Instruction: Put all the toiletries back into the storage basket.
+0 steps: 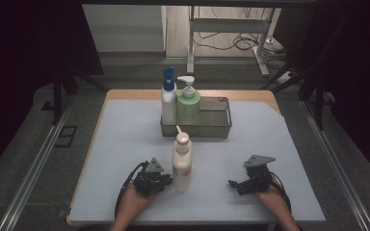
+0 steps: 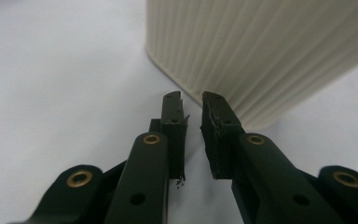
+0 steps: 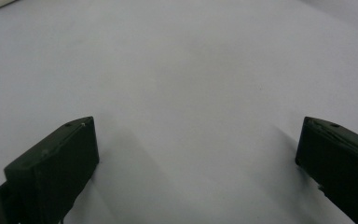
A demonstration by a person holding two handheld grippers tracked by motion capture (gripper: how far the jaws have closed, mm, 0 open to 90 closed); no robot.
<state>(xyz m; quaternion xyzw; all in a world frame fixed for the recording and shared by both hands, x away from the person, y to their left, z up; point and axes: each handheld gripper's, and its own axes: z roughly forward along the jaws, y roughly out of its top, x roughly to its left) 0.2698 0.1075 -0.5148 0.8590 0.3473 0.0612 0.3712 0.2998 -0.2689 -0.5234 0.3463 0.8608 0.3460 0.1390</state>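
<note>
A cream ribbed bottle (image 1: 181, 163) with a pointed nozzle stands upright on the pale blue mat, in front of the tray. My left gripper (image 1: 166, 180) lies on the mat just left of the bottle's base, pointing at it. In the left gripper view the jaws (image 2: 192, 105) are shut with nothing between them, and the bottle's ribbed wall (image 2: 261, 46) rises close beyond and to the right of the tips. My right gripper (image 1: 233, 184) rests on the mat well to the right of the bottle. Its jaws (image 3: 196, 135) stand wide open over bare mat.
A metal mesh tray (image 1: 217, 132) sits at the middle back of the mat. A white bottle with a blue cap (image 1: 168, 96) and a green pump bottle (image 1: 188, 103) stand at its left end. The wooden table edge (image 1: 265, 94) frames the mat.
</note>
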